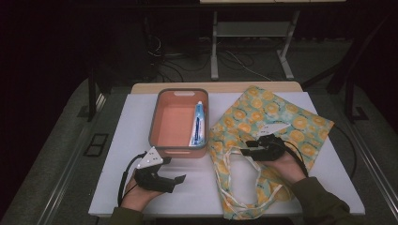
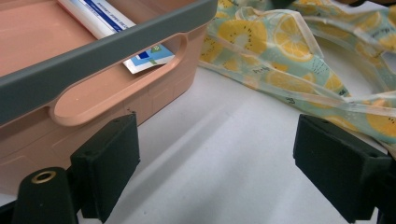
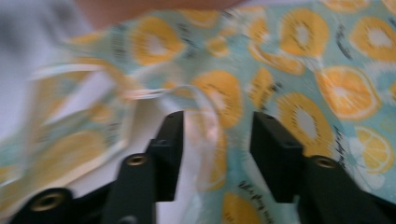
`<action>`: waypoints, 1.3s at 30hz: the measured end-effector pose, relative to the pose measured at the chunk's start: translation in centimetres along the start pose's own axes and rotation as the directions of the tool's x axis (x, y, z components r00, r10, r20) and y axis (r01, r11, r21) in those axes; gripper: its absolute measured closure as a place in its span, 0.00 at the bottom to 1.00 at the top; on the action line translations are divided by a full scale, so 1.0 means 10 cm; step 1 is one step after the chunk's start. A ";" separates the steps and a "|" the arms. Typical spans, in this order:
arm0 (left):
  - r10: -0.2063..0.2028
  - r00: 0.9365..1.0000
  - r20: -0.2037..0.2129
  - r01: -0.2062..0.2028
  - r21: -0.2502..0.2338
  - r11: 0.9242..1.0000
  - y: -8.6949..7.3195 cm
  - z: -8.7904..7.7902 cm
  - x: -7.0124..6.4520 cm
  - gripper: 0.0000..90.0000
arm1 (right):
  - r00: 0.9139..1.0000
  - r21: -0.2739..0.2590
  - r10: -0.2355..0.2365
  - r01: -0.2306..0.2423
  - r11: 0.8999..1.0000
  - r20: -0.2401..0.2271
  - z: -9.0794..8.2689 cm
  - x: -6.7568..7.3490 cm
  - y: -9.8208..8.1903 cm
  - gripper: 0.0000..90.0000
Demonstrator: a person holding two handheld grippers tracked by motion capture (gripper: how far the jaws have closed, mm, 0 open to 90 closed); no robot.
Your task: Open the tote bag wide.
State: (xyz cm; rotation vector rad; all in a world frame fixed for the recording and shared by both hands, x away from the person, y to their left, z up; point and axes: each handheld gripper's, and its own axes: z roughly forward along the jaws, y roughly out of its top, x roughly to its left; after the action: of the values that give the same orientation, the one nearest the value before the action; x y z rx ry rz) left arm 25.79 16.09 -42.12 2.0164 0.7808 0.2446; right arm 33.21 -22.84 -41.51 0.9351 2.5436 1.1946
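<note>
A cloth tote bag (image 1: 277, 115) printed with orange slices lies flat on the right half of the white table, its handles (image 1: 234, 187) trailing toward the front edge. My right gripper (image 1: 248, 147) hovers low over the bag's mouth; in the right gripper view its jaws (image 3: 217, 149) stand apart, with a pale handle strap lying between them and not pinched. A salmon basket with a grey rim (image 1: 155, 119) holds a toothpaste tube (image 1: 199, 124) along its right wall. My left gripper (image 1: 174, 183) rests in front of the basket, open and holding nothing (image 2: 215, 163).
The white tabletop (image 1: 126, 140) has bare room left of the basket and between the two hands. Close to the left jaw stands the basket's near wall with its handle slot (image 2: 116, 93). Behind the table, a metal stand (image 1: 214, 51) and cables sit on the floor.
</note>
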 end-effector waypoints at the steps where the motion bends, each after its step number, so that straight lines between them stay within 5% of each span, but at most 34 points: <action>1: 0.000 1.000 0.002 0.000 -0.001 1.000 0.00 0.00 0.00 0.15 | 1.000 0.000 0.000 0.000 1.000 0.000 0.00 0.00 0.00 0.55; 5: 0.001 1.000 0.010 -0.001 -0.001 1.000 0.00 0.01 -0.01 0.14 | 0.989 -0.022 -0.068 0.066 0.998 -0.132 -0.24 0.34 0.00 0.49; 9: 0.008 1.000 0.016 -0.008 0.001 1.000 0.00 0.03 -0.02 0.14 | 0.976 0.002 -0.108 0.110 0.994 -0.190 -0.25 0.57 -0.08 0.48; 11: 0.012 1.000 0.020 -0.012 0.003 1.000 -0.01 0.04 -0.03 0.11 | 0.961 0.028 -0.147 0.157 0.987 -0.233 -0.22 0.76 -0.17 0.47; 18: 0.030 0.999 0.020 -0.030 0.015 0.999 -0.03 0.10 0.00 0.02 | 0.937 0.080 -0.194 0.226 0.971 -0.290 -0.09 0.98 -0.28 0.47; 24: 0.030 0.999 0.012 -0.030 0.024 0.999 -0.05 0.12 0.05 0.00 | 0.927 0.144 -0.223 0.276 0.950 -0.303 0.05 1.08 -0.35 0.51; 29: 0.032 0.999 0.015 -0.032 0.022 0.999 -0.05 0.12 0.04 0.00 | 0.917 0.145 -0.211 0.272 0.951 -0.339 0.10 1.10 -0.35 0.50; 33: 0.034 0.999 0.018 -0.035 0.031 0.999 -0.05 0.13 0.03 0.00 | 0.919 0.157 -0.250 0.308 0.938 -0.306 0.14 1.15 -0.37 0.72; 34: 0.036 0.999 0.018 -0.037 0.033 0.999 -0.05 0.13 0.03 0.00 | 0.919 0.157 -0.250 0.308 0.938 -0.306 0.14 1.15 -0.37 0.72; 36: 0.037 0.999 0.017 -0.037 0.030 0.999 -0.05 0.13 0.03 0.00 | 0.922 0.148 -0.245 0.298 0.943 -0.299 0.12 1.13 -0.36 0.90; 39: 0.038 0.999 0.018 -0.039 0.028 0.999 -0.05 0.12 0.03 0.00 | 0.925 0.118 -0.247 0.291 0.949 -0.290 0.06 1.09 -0.32 0.97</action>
State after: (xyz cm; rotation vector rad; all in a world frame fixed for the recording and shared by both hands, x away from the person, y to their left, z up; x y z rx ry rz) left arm 26.37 15.57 -43.21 2.0596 0.7392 0.2392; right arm 23.38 -17.33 -43.24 0.4453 2.9012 1.1156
